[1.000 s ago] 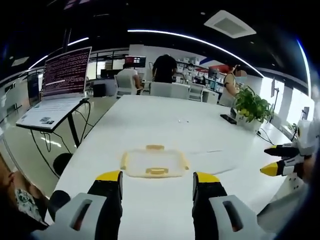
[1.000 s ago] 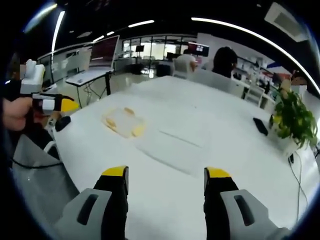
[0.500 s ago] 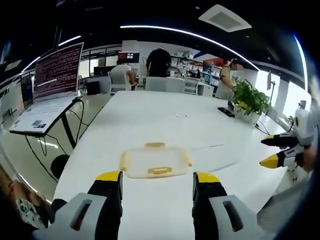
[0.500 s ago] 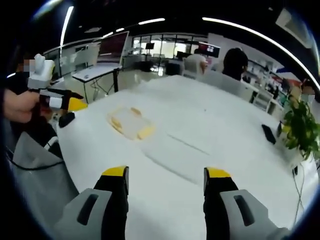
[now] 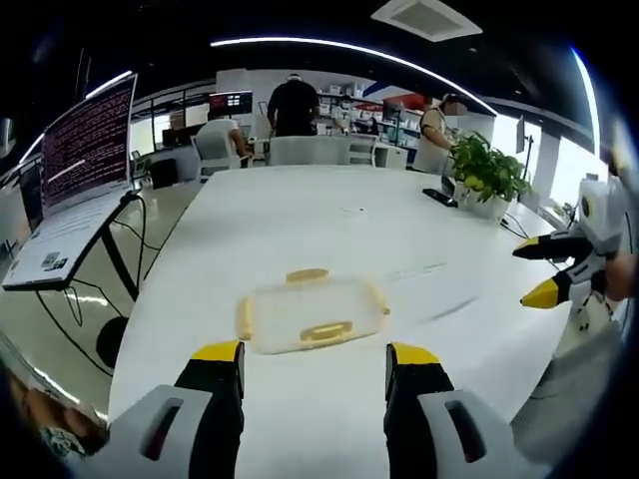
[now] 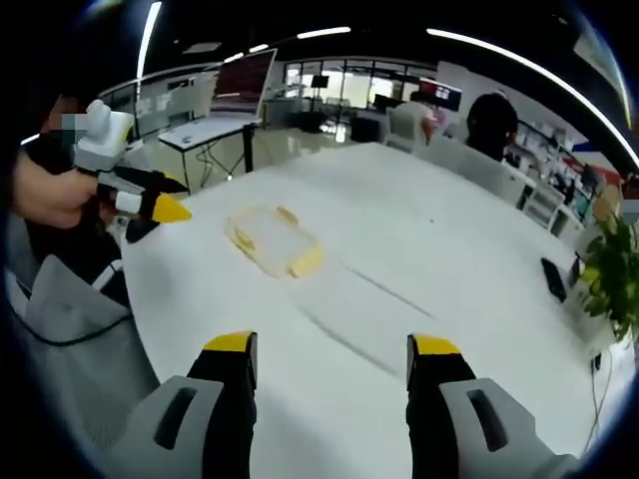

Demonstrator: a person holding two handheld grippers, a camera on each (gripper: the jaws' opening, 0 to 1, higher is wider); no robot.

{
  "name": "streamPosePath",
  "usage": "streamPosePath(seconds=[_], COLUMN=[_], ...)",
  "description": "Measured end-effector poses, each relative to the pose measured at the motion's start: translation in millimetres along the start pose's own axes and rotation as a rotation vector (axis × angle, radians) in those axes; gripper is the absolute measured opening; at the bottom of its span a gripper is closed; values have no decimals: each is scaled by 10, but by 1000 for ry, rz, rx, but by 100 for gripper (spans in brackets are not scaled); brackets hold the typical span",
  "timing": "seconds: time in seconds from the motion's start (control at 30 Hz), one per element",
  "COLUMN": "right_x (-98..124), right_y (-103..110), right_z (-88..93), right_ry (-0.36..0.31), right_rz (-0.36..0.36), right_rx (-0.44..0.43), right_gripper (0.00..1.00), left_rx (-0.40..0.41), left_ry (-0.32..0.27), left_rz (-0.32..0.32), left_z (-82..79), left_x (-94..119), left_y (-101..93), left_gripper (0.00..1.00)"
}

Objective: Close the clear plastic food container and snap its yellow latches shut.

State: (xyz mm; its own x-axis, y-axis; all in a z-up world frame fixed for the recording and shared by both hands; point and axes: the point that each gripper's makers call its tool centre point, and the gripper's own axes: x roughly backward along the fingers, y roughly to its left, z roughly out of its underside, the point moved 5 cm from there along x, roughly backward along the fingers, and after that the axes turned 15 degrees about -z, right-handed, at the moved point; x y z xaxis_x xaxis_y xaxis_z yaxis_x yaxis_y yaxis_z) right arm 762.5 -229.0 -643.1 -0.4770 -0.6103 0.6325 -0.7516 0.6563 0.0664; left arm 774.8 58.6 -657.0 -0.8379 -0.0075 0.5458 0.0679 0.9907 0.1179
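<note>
Left gripper (image 5: 315, 361): jaws spread, empty, aimed at the container (image 5: 311, 312), which lies just beyond the tips at 12 o'clock. Right gripper (image 6: 331, 351): jaws spread, empty; the container (image 6: 275, 240) lies well apart at 11 o'clock.

The lid appears to sit on the box already, but whether it is fully seated cannot be told. Yellow latches (image 5: 327, 332) show on all four sides. Judgement: steady the box with one gripper and press each latch down with one jaw tip of the other, working opposite sides in turn so the light box does not slide.

Surface: a long white table (image 5: 300, 225), smooth. At 2 o'clock, a plant (image 5: 481, 175) near the far edge. At 10 o'clock, a laptop (image 5: 70, 190) on a stand beside the table. At 12 o'clock, people (image 5: 293, 105) at desks beyond.
</note>
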Motion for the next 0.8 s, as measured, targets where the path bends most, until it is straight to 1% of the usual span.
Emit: streamPosePath(seconds=[0.1,0.2,0.4,0.63,0.8], right_x=[-50,-102,-234,-369,-474], right_y=[-9,-7,4,38,53], right_z=[-36,-79,-136,-176,-216], right_ry=[3,7,35,60,77], right_rz=[-12,-30,-81,-132,-170], right_rx=[4,8,45,87,124], right_gripper=[57,57,57,58,58], left_rx=[-25,-54,-75,-112,-150], left_ry=[10,25,65,76,79], left_rz=[12,40,75,98,133], left_z=[40,77,136,96,50], left_x=[-44,-95,-195,-285,-373], left_y=[0,-4,24,83,92], left_gripper=[51,51,52,53,53])
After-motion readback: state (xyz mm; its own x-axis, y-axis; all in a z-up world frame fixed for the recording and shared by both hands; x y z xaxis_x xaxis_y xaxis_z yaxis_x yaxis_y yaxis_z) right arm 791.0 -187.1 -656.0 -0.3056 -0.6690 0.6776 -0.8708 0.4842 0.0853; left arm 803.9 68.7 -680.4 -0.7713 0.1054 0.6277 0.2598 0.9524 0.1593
